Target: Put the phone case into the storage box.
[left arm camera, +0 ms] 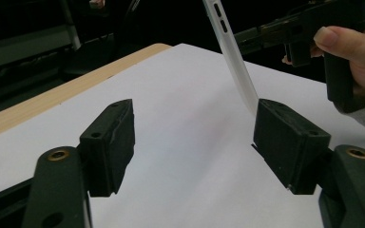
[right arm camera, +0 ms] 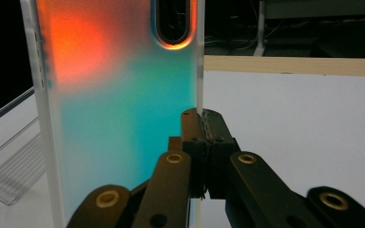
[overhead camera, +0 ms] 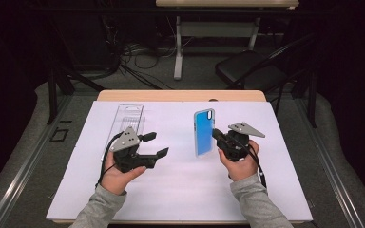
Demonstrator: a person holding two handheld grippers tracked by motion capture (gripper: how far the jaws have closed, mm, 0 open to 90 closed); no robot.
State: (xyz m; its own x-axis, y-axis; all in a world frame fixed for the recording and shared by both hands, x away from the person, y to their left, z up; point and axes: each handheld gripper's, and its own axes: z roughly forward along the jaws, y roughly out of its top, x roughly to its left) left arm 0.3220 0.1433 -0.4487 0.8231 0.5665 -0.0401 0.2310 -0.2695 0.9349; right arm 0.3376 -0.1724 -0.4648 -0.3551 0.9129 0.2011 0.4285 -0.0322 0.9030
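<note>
Right gripper (right arm camera: 204, 137) has its jaws clamped on the long edge of the phone case (overhead camera: 204, 132), standing it upright off the white sheet (overhead camera: 180, 190). Left gripper (overhead camera: 154, 145) waits alongside, jaws wide apart, probably lined up to grab the opposite edge

The phone case (overhead camera: 204, 131) glows blue from above; up close it runs orange at the top, fading into teal, with frosted white edges. Left of the case, a clear plastic tray (overhead camera: 129, 118) lies on the white sheet (overhead camera: 180, 180). Both grippers, left gripper (overhead camera: 155, 145) and right gripper (overhead camera: 217, 135), are black with grey plates.
</note>
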